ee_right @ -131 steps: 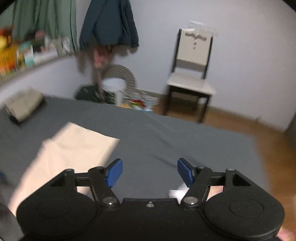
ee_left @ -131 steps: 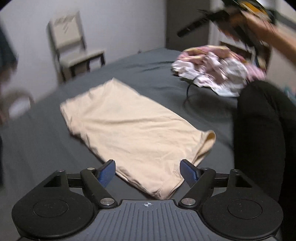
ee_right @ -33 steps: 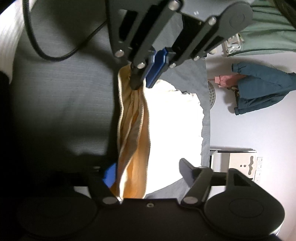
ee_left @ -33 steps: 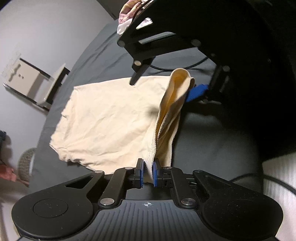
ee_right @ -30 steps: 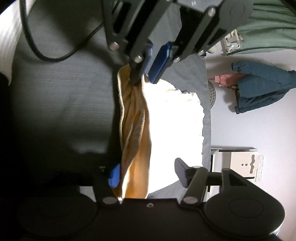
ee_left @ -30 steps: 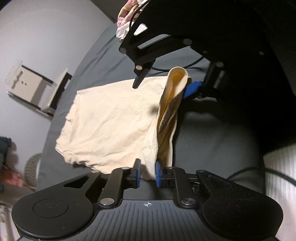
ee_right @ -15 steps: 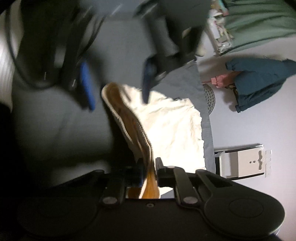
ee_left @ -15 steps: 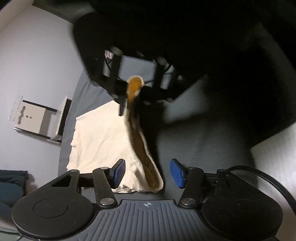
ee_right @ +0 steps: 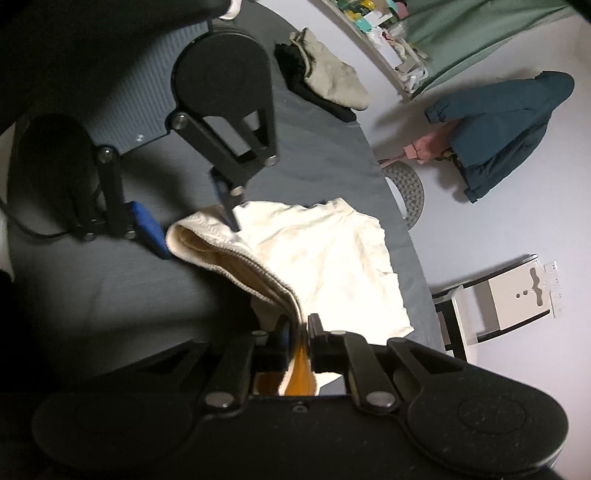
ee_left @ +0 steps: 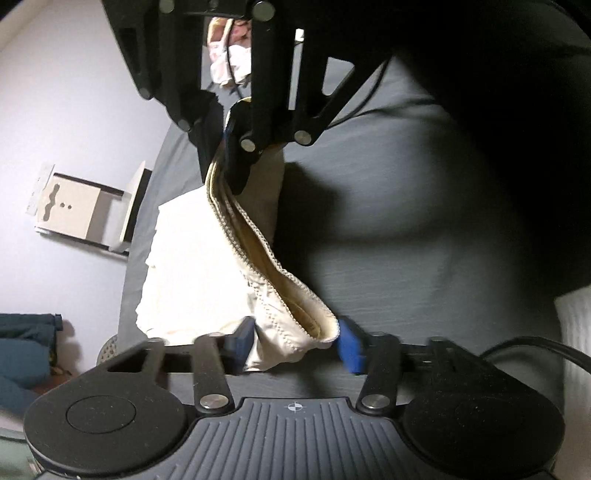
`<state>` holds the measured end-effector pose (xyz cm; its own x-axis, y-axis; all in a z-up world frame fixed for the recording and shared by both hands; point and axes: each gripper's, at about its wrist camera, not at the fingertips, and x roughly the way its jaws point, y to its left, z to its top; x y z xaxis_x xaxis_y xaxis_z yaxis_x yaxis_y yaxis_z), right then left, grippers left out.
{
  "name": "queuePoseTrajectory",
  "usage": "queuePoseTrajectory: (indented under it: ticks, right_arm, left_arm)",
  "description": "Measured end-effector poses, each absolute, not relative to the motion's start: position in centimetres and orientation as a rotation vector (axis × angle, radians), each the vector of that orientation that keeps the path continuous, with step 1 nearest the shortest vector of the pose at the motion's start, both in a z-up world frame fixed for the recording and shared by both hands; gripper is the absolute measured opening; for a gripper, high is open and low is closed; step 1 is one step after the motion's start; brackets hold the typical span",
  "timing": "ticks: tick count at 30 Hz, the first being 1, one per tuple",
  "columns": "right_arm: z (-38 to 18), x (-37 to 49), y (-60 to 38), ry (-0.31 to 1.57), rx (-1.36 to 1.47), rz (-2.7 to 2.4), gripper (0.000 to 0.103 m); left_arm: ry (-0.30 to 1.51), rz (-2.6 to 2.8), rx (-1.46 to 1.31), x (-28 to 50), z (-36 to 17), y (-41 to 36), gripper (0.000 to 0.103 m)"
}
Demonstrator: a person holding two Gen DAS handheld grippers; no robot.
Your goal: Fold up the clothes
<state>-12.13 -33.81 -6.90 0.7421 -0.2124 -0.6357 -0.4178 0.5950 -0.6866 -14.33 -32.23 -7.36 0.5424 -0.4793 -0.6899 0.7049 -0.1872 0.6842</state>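
The room has plain pale lilac-white walls. A wide bed with a dark grey sheet fills most of the view. Beside the bed stands a chair with a black frame and a cream seat and back. A dark blue jacket hangs on the wall, near a green curtain. A long shelf with small colourful things runs along the wall. A round woven basket stands below the jacket.

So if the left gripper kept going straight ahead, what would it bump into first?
Most likely the cream garment: its hemmed corner already sits between the open fingers of the left gripper. Beyond it is the right gripper, though depth is hard to judge.
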Motion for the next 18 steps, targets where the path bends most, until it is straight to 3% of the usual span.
queuePoseTrajectory:
  ticks: [11, 18]
  right_arm:
    - [-7.1, -12.9, -34.1, 0.757, -0.983, 0.141, 0.010]
    - [-7.3, -11.8, -34.6, 0.721, -1.083, 0.137, 0.010]
  left_arm:
    - [0.249, -1.085, 1.267, -12.7, -4.9, -32.2, 0.021]
    - [0.309, -1.112, 1.176, -9.6, -2.1, -32.7, 0.020]
